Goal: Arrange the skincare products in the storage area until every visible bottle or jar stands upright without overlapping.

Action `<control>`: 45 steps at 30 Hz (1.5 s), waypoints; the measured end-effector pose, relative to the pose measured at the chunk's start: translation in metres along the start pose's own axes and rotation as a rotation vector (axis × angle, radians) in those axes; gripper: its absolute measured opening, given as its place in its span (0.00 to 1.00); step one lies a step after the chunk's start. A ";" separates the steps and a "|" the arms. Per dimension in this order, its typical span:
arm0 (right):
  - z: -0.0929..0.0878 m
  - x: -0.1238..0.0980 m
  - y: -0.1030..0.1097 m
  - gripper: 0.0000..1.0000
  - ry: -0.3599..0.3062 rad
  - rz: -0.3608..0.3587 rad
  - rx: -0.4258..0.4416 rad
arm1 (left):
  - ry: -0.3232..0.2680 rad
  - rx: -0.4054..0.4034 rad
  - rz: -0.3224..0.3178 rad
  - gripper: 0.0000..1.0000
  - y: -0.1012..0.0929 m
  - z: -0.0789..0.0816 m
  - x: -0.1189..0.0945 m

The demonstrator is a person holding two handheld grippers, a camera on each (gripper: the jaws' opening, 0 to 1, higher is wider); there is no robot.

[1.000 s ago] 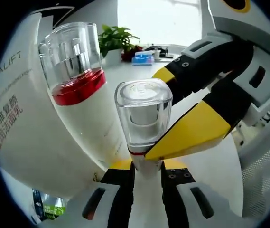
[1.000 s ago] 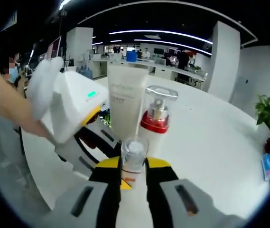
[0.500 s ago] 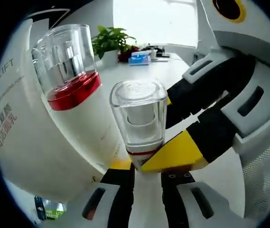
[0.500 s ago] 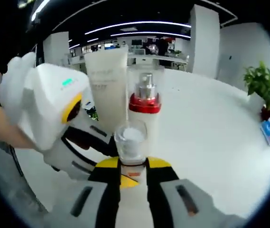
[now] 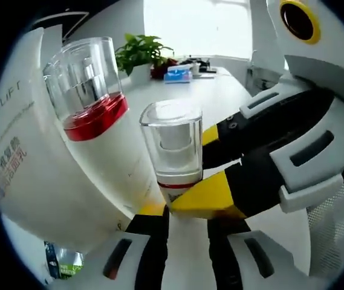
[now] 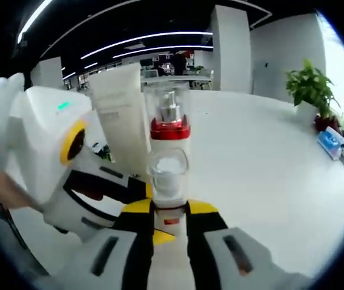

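my left tongs and right tongs still clamp the small clear-capped bottle, now more upright beside the red-collared pump bottle.

The left gripper view is looking low and very close across the white tabletop toward a bright window. The right gripper view is facing the office interior. Both are sharing the small clear-capped bottle and red-collared pump bottle.
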State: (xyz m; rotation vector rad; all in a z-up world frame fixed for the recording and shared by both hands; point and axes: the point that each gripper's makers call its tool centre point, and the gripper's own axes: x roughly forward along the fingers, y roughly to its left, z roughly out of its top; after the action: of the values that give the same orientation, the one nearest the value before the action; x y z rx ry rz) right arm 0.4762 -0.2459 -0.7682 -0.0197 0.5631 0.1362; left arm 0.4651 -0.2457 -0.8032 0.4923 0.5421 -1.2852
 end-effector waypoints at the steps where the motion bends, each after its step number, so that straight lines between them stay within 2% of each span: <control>1: 0.000 0.000 -0.001 0.19 -0.002 -0.009 0.004 | 0.004 0.002 0.007 0.21 0.000 -0.001 -0.002; 12: 0.002 0.004 0.002 0.20 -0.004 -0.029 0.014 | 0.015 -0.066 0.081 0.21 0.005 -0.022 -0.034; 18: 0.002 0.005 -0.002 0.20 0.000 -0.046 0.018 | 0.021 -0.080 0.095 0.21 0.005 -0.028 -0.045; 25: -0.005 0.004 0.002 0.20 0.030 -0.038 -0.010 | 0.020 -0.087 0.107 0.21 0.007 -0.028 -0.049; 31: -0.012 0.003 0.000 0.25 0.046 -0.046 0.007 | 0.013 -0.087 0.117 0.21 0.007 -0.027 -0.054; 45: -0.018 -0.004 0.008 0.34 0.067 -0.013 -0.004 | 0.010 -0.117 0.149 0.25 0.006 -0.030 -0.071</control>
State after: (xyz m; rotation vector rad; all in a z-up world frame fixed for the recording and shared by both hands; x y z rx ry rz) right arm 0.4619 -0.2397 -0.7813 -0.0319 0.6293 0.1242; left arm 0.4540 -0.1725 -0.7818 0.4332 0.5745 -1.1025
